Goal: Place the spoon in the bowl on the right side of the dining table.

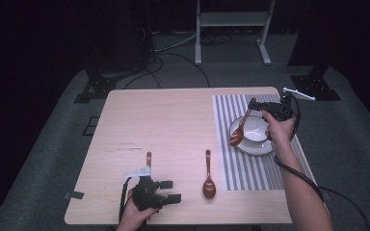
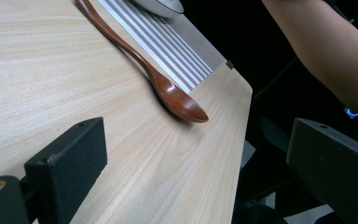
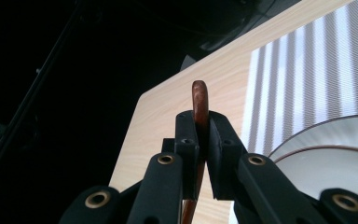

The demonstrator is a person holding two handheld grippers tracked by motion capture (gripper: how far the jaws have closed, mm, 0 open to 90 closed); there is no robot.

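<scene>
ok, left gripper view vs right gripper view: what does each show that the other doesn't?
Left gripper view alone: a brown spoon lying loose on the bare wood, a person's forearm at the top right, and the left gripper with its jaws wide apart. Right gripper view alone: the right gripper clamped on a second spoon's handle. Both: the wooden table, the striped placemat and the white bowl.

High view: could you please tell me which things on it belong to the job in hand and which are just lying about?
Likely in use:
right gripper, shut on the held spoon
bowl
mat

Lying about, it seems:
middle spoon
third spoon, by the open left gripper
frame on the floor
</scene>
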